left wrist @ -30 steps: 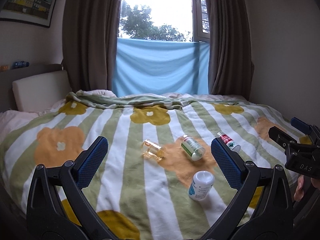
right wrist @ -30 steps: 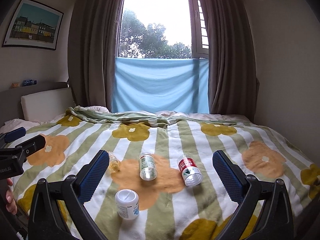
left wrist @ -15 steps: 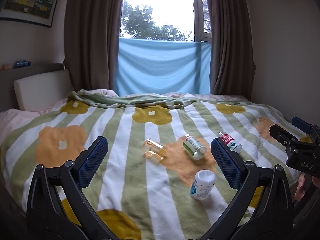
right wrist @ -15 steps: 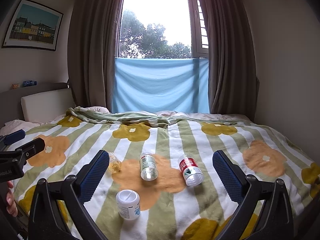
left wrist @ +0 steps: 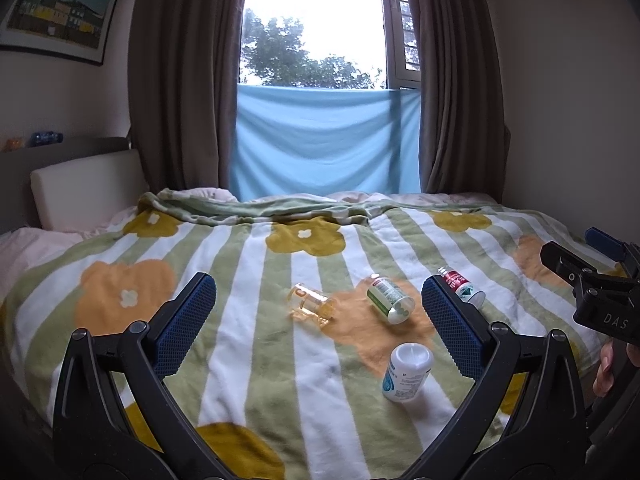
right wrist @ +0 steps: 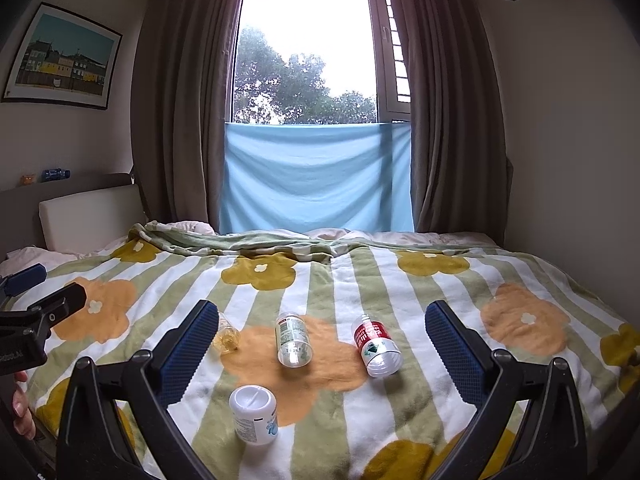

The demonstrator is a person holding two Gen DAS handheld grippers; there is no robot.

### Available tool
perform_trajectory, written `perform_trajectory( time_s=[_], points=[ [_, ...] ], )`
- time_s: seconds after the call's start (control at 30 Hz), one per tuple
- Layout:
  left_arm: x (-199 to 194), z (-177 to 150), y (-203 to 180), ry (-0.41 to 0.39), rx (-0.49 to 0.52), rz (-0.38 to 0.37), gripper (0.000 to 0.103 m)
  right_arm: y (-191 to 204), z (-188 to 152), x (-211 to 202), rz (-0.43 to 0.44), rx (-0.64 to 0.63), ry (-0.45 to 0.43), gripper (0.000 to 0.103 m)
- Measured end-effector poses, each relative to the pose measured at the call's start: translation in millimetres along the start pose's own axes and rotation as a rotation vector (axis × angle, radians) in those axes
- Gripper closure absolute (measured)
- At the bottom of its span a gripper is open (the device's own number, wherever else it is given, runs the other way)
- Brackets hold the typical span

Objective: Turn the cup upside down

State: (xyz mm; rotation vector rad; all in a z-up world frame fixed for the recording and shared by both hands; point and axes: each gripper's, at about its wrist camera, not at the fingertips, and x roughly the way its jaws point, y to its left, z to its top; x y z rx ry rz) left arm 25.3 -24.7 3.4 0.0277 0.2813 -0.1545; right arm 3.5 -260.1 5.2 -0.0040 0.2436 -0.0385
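A small clear cup (left wrist: 311, 305) with a yellowish tint lies on its side on the striped flower blanket (left wrist: 256, 360). My left gripper (left wrist: 318, 280) hovers open above the near edge of the bed, well short of the cup, with nothing between its fingers. In the right wrist view the cup (right wrist: 228, 336) is partly hidden behind the left finger of my right gripper (right wrist: 320, 308), which is also open and empty. Each gripper shows at the edge of the other's view: the right gripper (left wrist: 592, 284) and the left gripper (right wrist: 36, 316).
A green-label bottle (left wrist: 390, 300) and a red-label bottle (left wrist: 462, 286) lie on their sides to the right of the cup. A white jar (left wrist: 406, 372) stands nearer me. A headboard cushion (left wrist: 84, 188) is at the left, curtains and a window behind the bed.
Both grippers drift only slightly. Nothing on the bed has moved, and both stay open.
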Motion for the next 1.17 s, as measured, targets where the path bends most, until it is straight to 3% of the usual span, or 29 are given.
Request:
perform_trajectory(
  time_s=[0.6,0.83,1.17],
  points=[
    [1.0,1.7,3.1,0.004,-0.015,0.0,0.0,-1.9,-1.0,-0.5,0.003,-0.003,-0.006,0.0],
    [-2.7,1.3,1.1,-0.026,0.013,0.05,0.0,0.0,-2.1,0.5,0.004,-0.002,-0.008,0.0],
    [-6.1,1.4,0.5,-0.051,0.008,0.055,0.0,6.7,-0.4,4.9,0.011,-0.005,-0.001,0.0]
  ],
)
